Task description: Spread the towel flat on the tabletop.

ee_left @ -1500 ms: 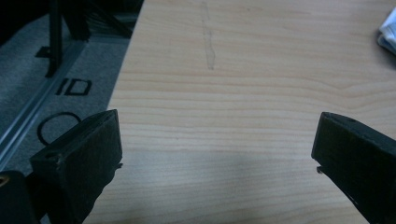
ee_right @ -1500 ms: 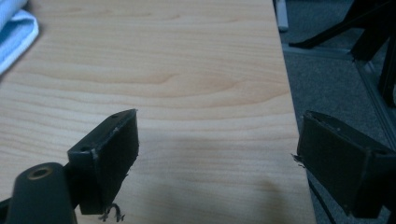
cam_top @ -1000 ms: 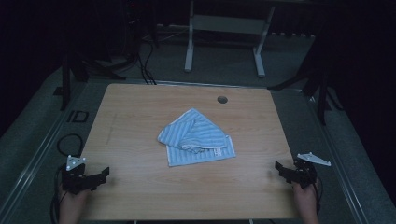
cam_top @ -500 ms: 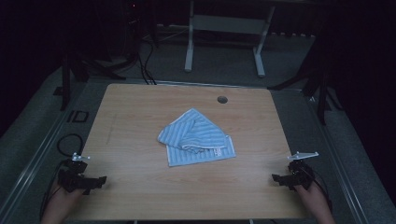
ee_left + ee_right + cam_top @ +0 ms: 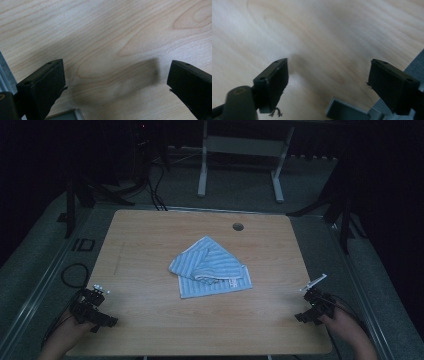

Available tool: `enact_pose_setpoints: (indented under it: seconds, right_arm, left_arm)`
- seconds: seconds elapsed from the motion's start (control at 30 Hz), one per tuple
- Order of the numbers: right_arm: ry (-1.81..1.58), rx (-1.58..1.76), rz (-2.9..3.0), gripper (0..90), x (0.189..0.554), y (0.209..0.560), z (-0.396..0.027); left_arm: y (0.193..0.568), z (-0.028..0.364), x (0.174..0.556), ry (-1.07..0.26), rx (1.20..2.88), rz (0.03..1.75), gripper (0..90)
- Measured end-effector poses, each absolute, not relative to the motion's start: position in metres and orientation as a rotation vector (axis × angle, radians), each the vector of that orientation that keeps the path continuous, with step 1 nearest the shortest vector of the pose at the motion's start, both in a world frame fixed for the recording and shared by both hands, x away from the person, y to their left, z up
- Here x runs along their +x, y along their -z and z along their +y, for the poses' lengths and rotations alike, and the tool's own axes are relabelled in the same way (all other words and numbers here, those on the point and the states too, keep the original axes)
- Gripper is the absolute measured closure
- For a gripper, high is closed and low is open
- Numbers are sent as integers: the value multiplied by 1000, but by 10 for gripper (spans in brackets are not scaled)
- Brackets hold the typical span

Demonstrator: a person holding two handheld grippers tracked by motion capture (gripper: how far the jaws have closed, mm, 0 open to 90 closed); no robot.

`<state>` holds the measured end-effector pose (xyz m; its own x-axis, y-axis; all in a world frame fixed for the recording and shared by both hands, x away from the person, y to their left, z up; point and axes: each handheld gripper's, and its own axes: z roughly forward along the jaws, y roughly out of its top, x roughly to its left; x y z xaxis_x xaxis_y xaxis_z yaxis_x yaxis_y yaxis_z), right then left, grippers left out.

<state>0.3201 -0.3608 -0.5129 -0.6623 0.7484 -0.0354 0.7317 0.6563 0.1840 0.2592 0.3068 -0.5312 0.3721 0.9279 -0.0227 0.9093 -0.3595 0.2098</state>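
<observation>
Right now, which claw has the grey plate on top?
The right claw, at the table's near right corner: a pale grey plate sticks up from it. The left claw shows only small white dots on top.

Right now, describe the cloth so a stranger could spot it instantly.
Look at the wooden table; near its middle lies the striped cloth, loosely folded and rumpled. It is the only soft, blue-and-white thing there, beyond both grippers at the near edge.
</observation>
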Motion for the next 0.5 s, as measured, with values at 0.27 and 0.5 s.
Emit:
enact_pose_setpoints:
  seconds: [0.27,0.5]
  right_arm:
    - [5,1142,2932,168,320,518,-345]
    - [9,1135,2953,122,322,515,-340]
  left_arm:
    - [532,303,259,-69,2547,1613,16]
    - [530,302,261,-60,2590,1587,16]
